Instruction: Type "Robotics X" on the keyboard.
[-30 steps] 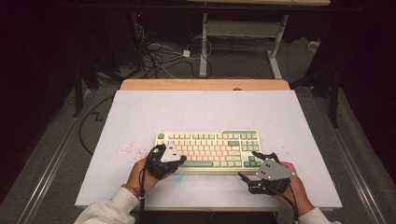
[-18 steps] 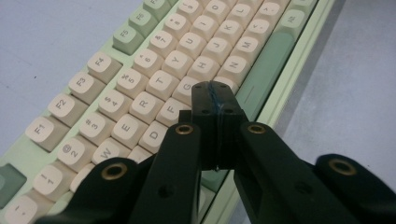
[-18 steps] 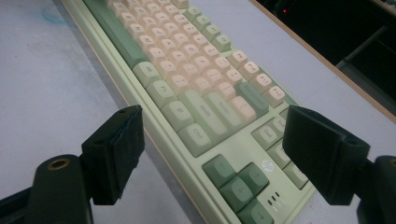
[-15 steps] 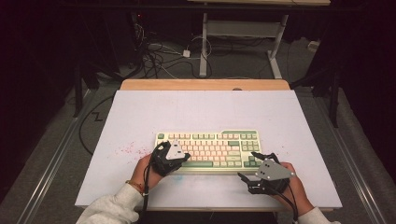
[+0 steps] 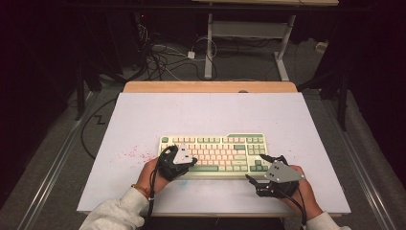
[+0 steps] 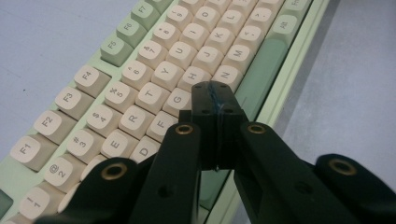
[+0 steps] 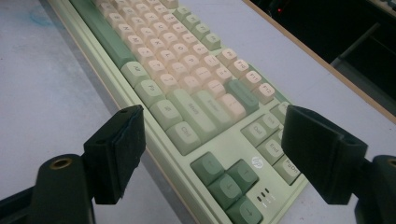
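Keyboard [image 5: 214, 154]: plastic case, pale green, slightly glossy; keycaps [image 6: 166, 71] matt plastic, cream and green, smooth with printed legends. Table top [image 5: 210, 112]: matt whitish-lilac sheet, smooth, scuffed with red speckles at left; far edge strip [image 5: 210, 86] looks like light wood. Left gripper [image 6: 212, 91]: black matt plastic jaws, brass-coloured metal rivets. Right gripper [image 7: 212, 154]: same black plastic, pads [image 7: 122, 149] look rubbery, rough-edged. Grey plate [image 5: 283, 171] matt. Sleeve [image 5: 117, 213]: light grey knit cloth.
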A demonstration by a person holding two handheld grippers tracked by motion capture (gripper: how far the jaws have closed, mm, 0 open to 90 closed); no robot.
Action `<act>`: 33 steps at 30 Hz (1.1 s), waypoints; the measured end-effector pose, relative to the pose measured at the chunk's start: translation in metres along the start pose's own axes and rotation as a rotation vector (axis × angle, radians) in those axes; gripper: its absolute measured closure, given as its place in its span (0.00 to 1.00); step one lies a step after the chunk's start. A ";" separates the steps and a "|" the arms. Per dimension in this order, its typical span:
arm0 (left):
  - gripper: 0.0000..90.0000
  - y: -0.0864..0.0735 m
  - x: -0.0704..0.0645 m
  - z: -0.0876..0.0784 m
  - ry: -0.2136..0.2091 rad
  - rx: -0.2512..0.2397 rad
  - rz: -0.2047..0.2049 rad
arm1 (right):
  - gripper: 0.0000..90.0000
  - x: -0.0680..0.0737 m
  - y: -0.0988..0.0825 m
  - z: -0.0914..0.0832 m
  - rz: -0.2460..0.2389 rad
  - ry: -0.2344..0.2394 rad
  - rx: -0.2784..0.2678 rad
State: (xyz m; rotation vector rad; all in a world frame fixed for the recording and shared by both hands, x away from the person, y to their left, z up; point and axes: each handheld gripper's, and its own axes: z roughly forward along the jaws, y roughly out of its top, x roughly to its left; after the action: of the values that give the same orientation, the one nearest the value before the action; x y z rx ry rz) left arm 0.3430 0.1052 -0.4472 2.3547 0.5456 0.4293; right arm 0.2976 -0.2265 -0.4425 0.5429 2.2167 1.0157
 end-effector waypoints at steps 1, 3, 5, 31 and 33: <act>0.97 0.000 0.000 0.000 -0.003 0.000 -0.001 | 0.25 0.000 0.000 0.000 -0.002 0.001 0.000; 0.97 0.000 -0.001 0.000 -0.002 0.003 0.006 | 0.25 0.001 0.000 0.000 -0.004 0.003 0.000; 0.97 -0.001 -0.002 0.000 -0.001 0.006 0.009 | 0.25 0.001 0.000 0.000 -0.005 0.002 0.002; 0.94 -0.009 0.008 -0.026 0.045 -0.060 -0.020 | 0.39 -0.005 0.001 -0.001 0.036 -0.009 -0.016; 0.92 -0.011 0.009 -0.029 0.054 -0.073 -0.016 | 0.46 -0.007 0.002 -0.001 0.045 -0.008 -0.017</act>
State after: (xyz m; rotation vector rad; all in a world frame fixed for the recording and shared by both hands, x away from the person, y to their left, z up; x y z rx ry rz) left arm 0.3355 0.1328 -0.4321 2.2729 0.5635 0.4981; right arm 0.3019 -0.2298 -0.4384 0.5904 2.1964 1.0524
